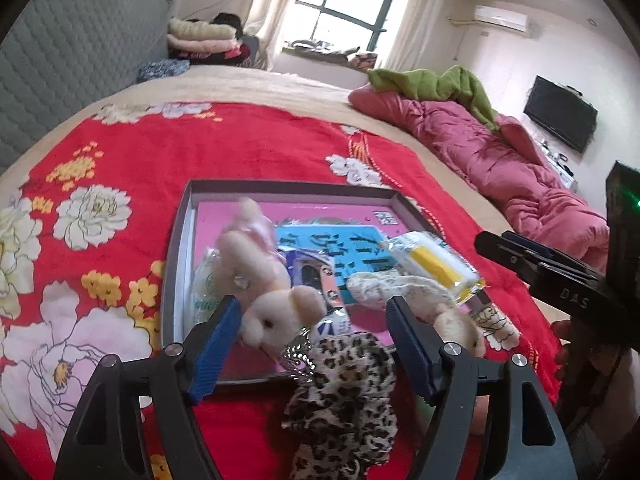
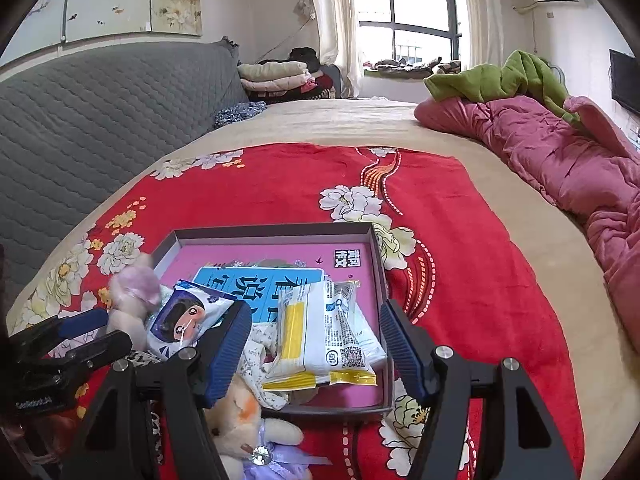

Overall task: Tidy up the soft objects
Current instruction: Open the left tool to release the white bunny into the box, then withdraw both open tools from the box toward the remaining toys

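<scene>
A shallow dark box [image 1: 180, 240] with a pink lining lies on the red floral blanket. My left gripper [image 1: 312, 304] stands open over the box's near edge. A pale pink plush rabbit [image 1: 264, 280], partly blurred, is by its left finger, and the pads do not clamp it. A leopard-print cloth [image 1: 344, 392] lies below the jaws. A second plush rabbit [image 1: 456, 324] with floral ears rests at the box's near corner. My right gripper [image 2: 315, 306] is open above a yellow-and-white packet [image 2: 316, 336] lying in the box [image 2: 376, 264]. A cartoon-face packet [image 2: 188, 316] sits beside it.
The red blanket [image 2: 460, 240] covers a beige bed. A crumpled pink quilt [image 2: 560, 160] and a green blanket [image 2: 500, 76] lie along the right side. A grey quilted headboard [image 2: 100, 120] is on the left, with folded blankets [image 2: 276, 76] beyond it.
</scene>
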`<state>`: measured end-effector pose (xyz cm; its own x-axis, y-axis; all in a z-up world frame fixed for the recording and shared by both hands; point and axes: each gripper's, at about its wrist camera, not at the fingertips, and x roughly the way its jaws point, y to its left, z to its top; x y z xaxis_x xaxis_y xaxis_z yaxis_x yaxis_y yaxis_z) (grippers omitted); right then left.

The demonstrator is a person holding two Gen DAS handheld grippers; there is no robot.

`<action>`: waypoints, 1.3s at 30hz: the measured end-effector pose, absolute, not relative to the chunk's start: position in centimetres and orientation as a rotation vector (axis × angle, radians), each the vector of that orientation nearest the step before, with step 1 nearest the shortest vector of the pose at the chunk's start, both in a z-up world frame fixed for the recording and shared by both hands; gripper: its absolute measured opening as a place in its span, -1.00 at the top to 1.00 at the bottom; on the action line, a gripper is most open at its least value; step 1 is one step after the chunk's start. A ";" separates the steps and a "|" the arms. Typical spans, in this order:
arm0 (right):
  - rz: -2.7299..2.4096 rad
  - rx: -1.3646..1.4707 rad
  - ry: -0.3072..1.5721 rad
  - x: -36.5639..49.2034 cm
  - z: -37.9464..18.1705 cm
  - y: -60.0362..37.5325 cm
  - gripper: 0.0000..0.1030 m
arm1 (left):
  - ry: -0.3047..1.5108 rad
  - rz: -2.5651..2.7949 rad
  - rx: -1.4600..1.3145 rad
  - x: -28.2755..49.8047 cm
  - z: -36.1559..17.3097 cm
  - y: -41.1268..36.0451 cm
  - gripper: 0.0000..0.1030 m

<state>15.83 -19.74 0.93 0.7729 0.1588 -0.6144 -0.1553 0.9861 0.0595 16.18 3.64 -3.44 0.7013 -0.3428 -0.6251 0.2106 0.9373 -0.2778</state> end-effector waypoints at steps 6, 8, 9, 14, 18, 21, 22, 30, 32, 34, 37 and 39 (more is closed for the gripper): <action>0.167 0.004 0.652 15.4 1.3 -20.1 -0.29 | 0.719 -0.303 -0.173 15.7 -2.5 3.3 -0.48; 0.166 0.010 0.651 15.2 1.5 -20.4 -0.29 | 0.707 -0.299 -0.171 15.4 -2.2 3.2 -0.48; 0.166 0.011 0.648 15.1 1.5 -20.5 -0.29 | 0.706 -0.299 -0.169 15.4 -2.1 3.2 -0.48; 0.171 0.019 0.637 14.5 2.1 -20.9 -0.29 | 0.698 -0.292 -0.156 14.9 -1.8 3.0 -0.48; 0.175 0.027 0.624 14.0 2.7 -21.2 -0.29 | 0.680 -0.281 -0.158 14.2 -1.1 3.1 -0.48; 0.178 0.030 0.612 13.7 3.2 -21.5 -0.29 | 0.668 -0.265 -0.157 13.5 -0.5 3.2 -0.49; 0.181 0.032 0.609 13.6 3.4 -21.6 -0.29 | 0.664 -0.259 -0.162 13.3 -0.3 3.4 -0.49; 0.190 0.045 0.593 12.6 4.1 -22.4 -0.29 | 0.660 -0.223 -0.172 11.7 0.7 4.1 -0.49; 0.193 0.047 0.588 12.4 4.3 -22.5 -0.29 | 0.661 -0.211 -0.168 11.4 0.9 4.2 -0.49; 0.195 0.046 0.574 12.1 4.7 -22.6 -0.29 | 0.658 -0.203 -0.174 11.1 1.1 4.3 -0.49; 0.201 0.053 0.564 11.8 5.1 -22.7 -0.29 | 0.672 -0.195 -0.173 10.7 1.3 4.3 -0.49; 0.209 0.050 0.557 11.6 5.3 -22.7 -0.29 | 0.675 -0.189 -0.175 10.3 1.5 4.3 -0.49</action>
